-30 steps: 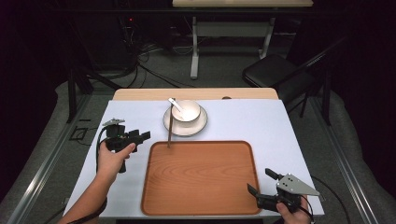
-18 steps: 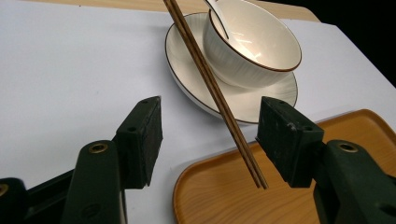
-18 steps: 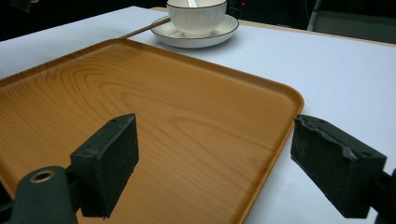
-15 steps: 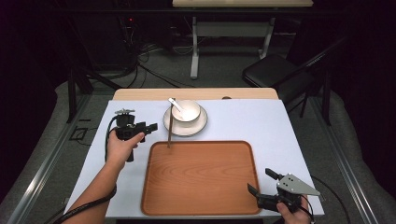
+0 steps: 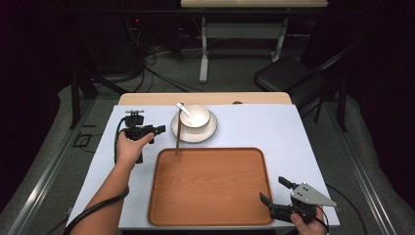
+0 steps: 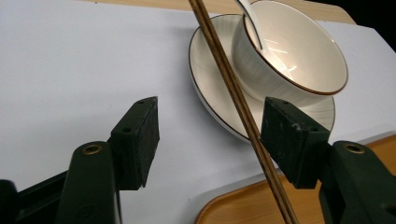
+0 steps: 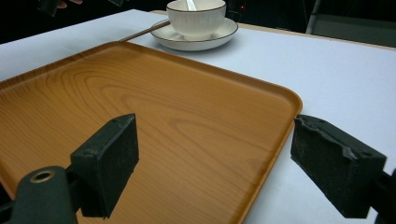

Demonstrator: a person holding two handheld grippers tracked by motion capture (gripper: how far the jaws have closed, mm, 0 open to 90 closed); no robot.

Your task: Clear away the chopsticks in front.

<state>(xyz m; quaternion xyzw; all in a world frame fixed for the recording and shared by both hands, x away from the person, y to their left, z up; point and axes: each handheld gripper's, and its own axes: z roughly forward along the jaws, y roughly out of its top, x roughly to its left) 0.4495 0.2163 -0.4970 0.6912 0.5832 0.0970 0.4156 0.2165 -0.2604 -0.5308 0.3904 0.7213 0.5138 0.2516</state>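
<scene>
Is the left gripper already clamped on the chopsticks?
No, in the left gripper view the left gripper stands open, the chopsticks passing between its jaws close to one pad and clear of the other.

left gripper (image 5: 155, 129) fingers apart, just left of chopsticks (image 5: 178, 134); bowl (image 5: 195, 116) on saucer (image 5: 194, 131) | right gripper (image 5: 278, 199) at tray (image 5: 210, 186) corner

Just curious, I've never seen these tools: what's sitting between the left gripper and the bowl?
In the left gripper view, the chopsticks cross between the open left gripper and the bowl, over the saucer rim.
</scene>
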